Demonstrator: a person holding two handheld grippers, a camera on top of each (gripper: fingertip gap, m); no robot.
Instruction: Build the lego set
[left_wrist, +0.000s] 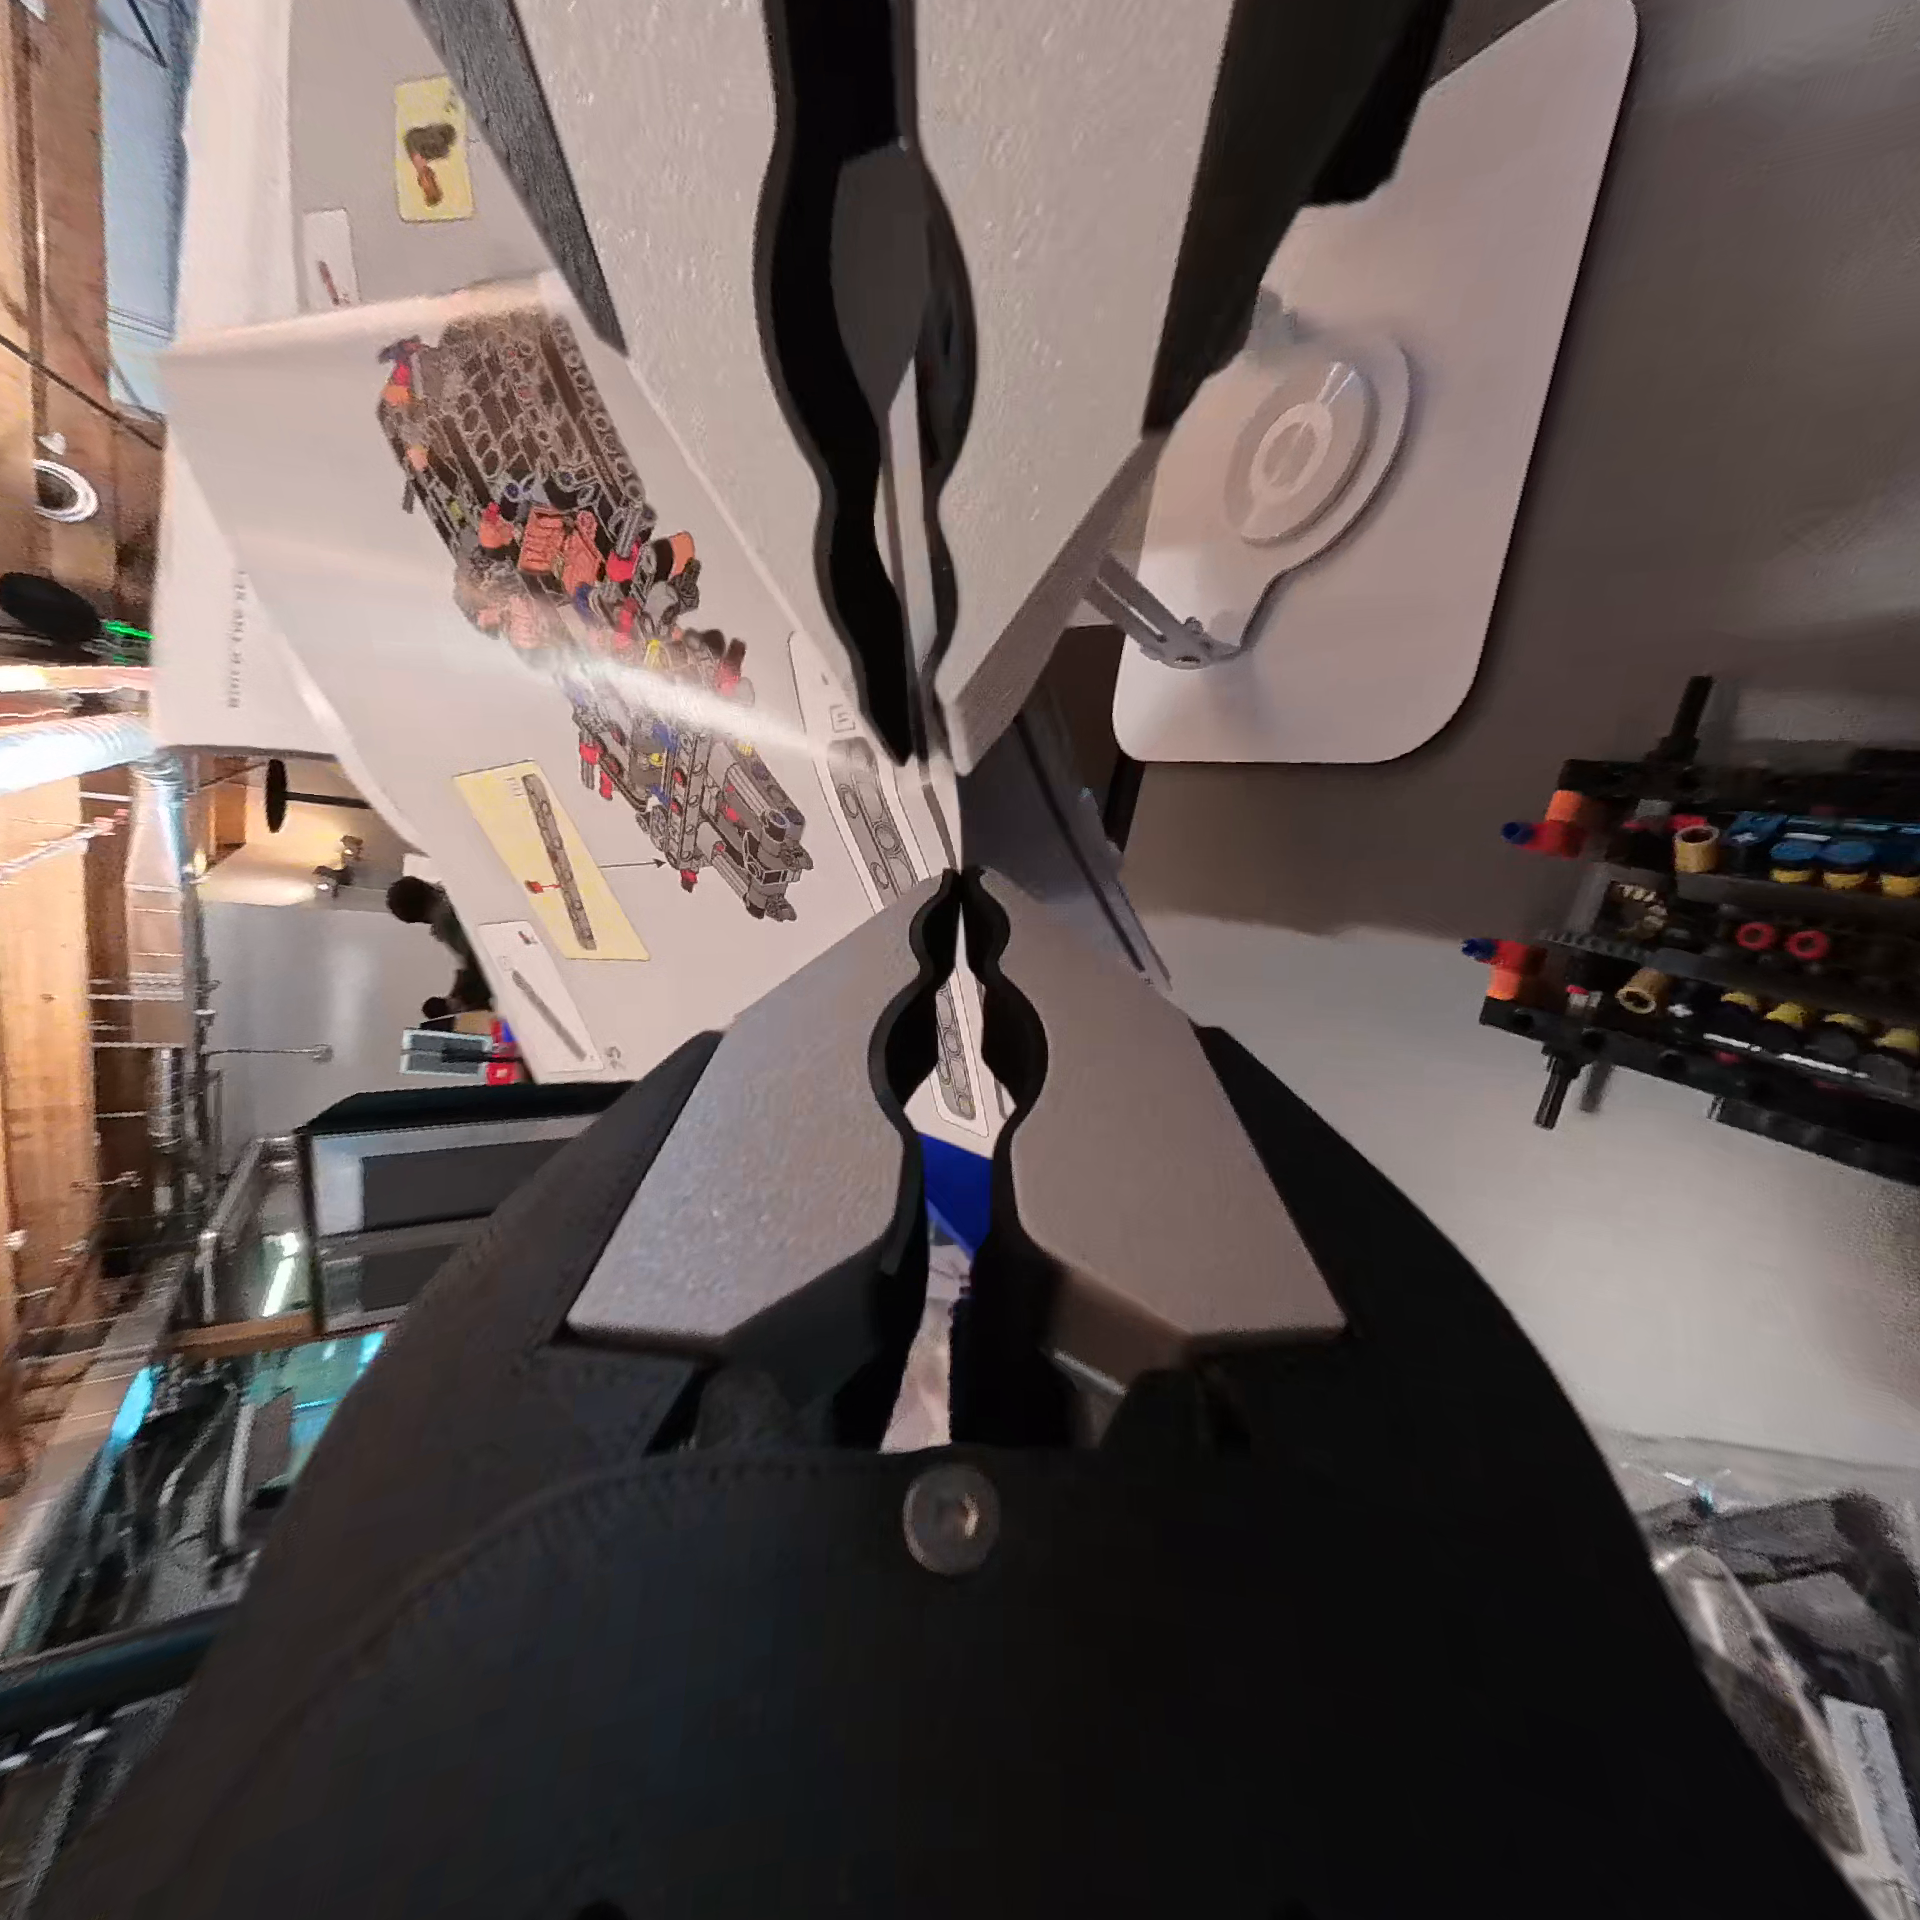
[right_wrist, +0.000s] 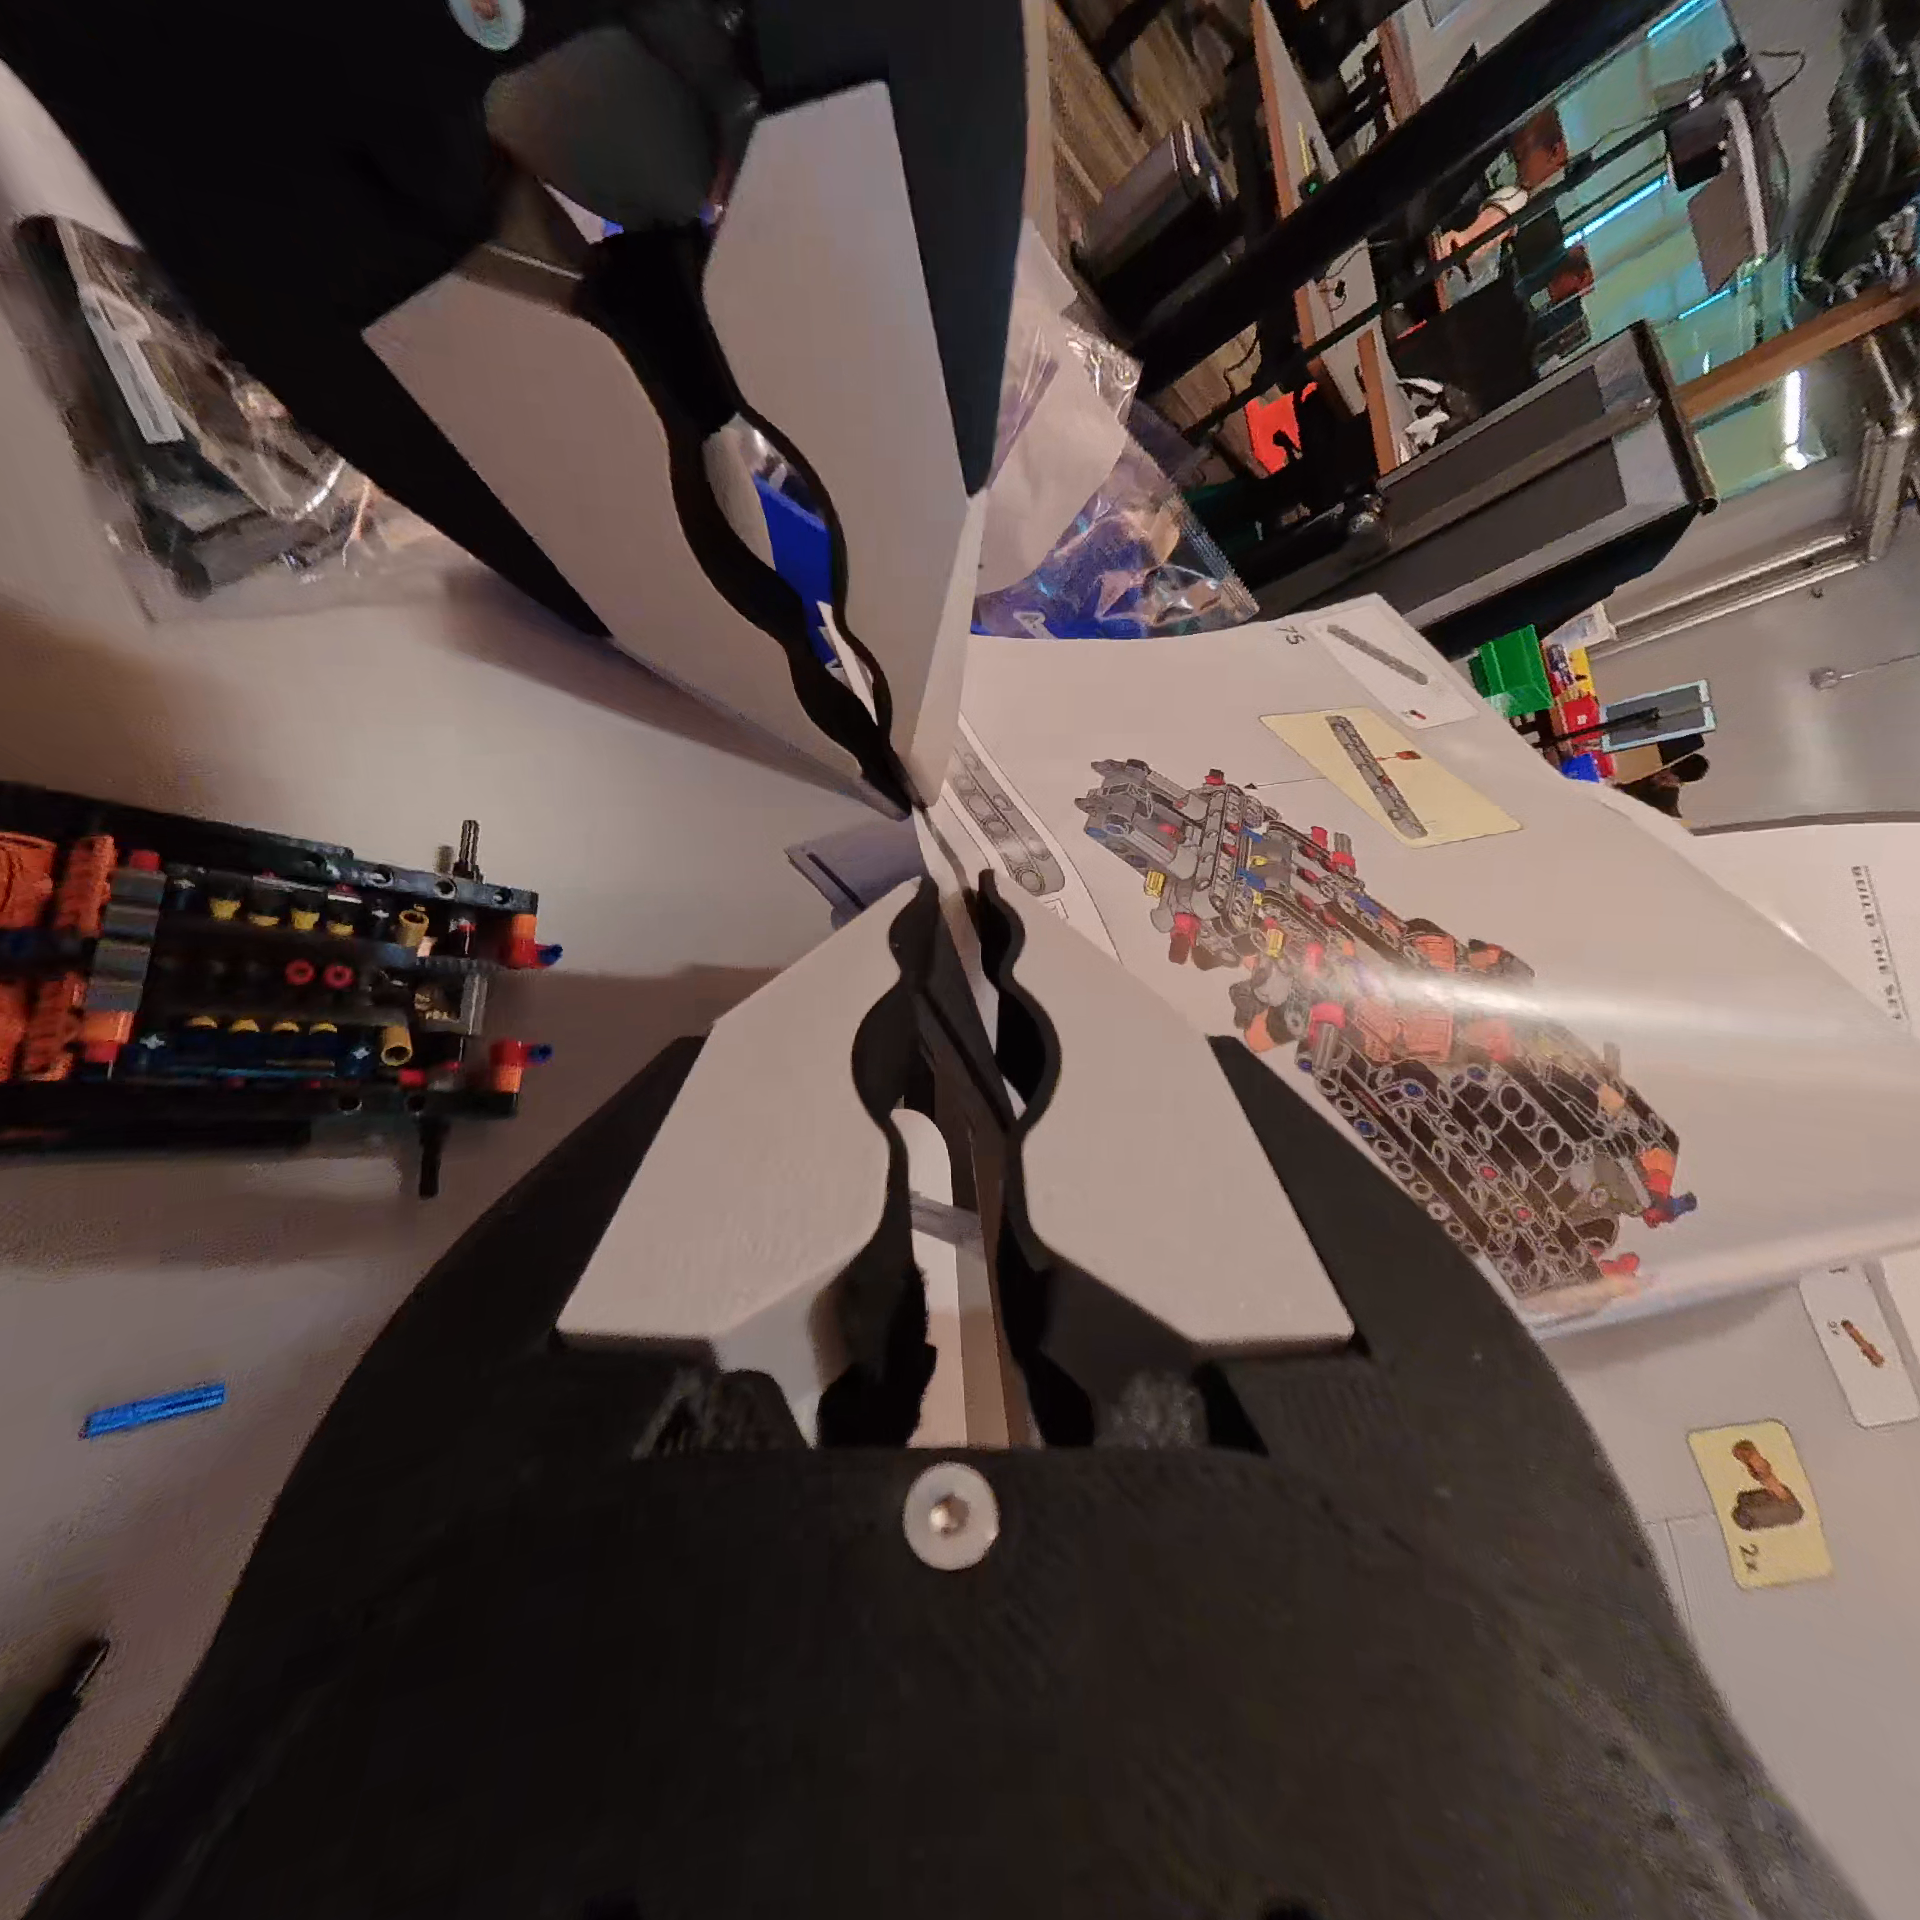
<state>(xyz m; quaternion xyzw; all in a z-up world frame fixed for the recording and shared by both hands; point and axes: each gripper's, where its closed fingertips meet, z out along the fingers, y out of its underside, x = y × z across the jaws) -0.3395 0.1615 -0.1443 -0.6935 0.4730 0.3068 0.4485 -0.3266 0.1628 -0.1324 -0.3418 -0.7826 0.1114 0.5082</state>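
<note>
The open instruction booklet (left_wrist: 436, 665) lies on the table with one page (right_wrist: 1455, 935) lifted and curved. My left gripper (left_wrist: 961, 883) is shut on the edge of that page. My right gripper (right_wrist: 948, 896) is shut on the same page edge, and the sheet runs edge-on between its fingers. The two grippers meet tip to tip: the right one shows at the top of the left wrist view (left_wrist: 914, 743), the left one at the top of the right wrist view (right_wrist: 902, 800). The partly built black, orange and blue lego model (left_wrist: 1714, 935) (right_wrist: 260, 987) lies on the table beside them.
A blue axle (right_wrist: 156, 1408) and a black part (right_wrist: 52, 1714) lie loose on the white table. Clear bags of parts (right_wrist: 208, 416) (right_wrist: 1101, 540) (left_wrist: 1766, 1610) sit near the model. A white pad with a round disc (left_wrist: 1351, 416) lies flat. Desks and shelves stand beyond the table. My two grippers' fingertips are within a few centimetres of each other.
</note>
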